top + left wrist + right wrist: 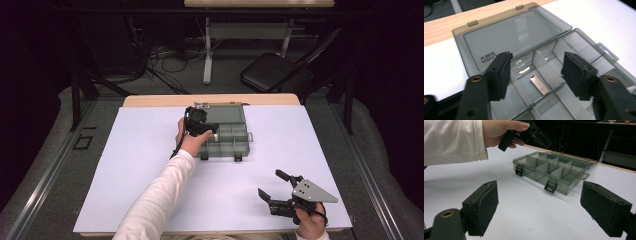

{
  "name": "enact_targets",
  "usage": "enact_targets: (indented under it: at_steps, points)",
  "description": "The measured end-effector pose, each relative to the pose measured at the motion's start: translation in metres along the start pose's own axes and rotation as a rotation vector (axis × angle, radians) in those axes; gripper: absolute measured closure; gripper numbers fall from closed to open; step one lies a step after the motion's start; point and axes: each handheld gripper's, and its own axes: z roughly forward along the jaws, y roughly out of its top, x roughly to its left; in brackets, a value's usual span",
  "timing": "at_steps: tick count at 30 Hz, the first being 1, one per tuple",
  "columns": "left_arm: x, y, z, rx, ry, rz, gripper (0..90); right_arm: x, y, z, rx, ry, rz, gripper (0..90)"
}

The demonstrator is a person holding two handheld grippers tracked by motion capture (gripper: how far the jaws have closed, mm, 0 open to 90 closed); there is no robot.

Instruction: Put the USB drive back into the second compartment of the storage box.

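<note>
One box (pixel 226 134), smoky clear plastic, lid (pixel 509 37) thrown fully back and lying flat; two hinges on the lid's far edge, two black latches on the near wall, one hang tab at the side. One small metal piece (pixel 539 84), flat and oblong, lay on the floor of a compartment directly below and between the left gripper's pads. Two grippers, one per hand.

Left gripper (pixel 199 122): held over the box, jaws released and standing about half apart, clear of the metal piece and of the dividers. Right gripper (pixel 280 192): parked well short of the box, jaws spread wide, nothing between them; the box stood ahead of it, past bare table.

Surface: one white sheet (pixel 150 170) covering a wooden table (pixel 150 100), whose pale edge showed beyond the lid. Room: dark, grey floor, one black folding chair (pixel 272 70) behind the table, a second desk's white legs, and loose cables on the floor.

Metal piece: lay flat, long axis running diagonally away from the left gripper, the pointed end farther off and toward the left pad, the square end nearer and toward the right pad. The box's long axis ran across the left gripper's line of reach.
</note>
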Motion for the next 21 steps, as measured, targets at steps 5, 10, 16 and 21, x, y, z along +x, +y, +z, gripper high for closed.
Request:
enact_targets:
  at_steps: [5,10,16,21]
  points:
    - [0.001,-0.002,-0.004,-0.024,-0.016,0.009,29.9,0.0,0.0,0.0,0.0,0.0,0.0,14.4]
    - [0.003,-0.005,-0.012,-0.041,-0.065,0.008,21.6,0.001,0.0,0.001,0.004,0.002,0.004,14.5]
    - [0.005,-0.008,-0.018,-0.041,-0.098,0.013,13.8,0.001,0.0,0.001,0.005,0.003,0.004,14.4]
    - [0.004,-0.011,-0.025,-0.051,-0.118,0.026,8.8,0.001,0.0,0.002,-0.001,0.004,0.002,14.5]
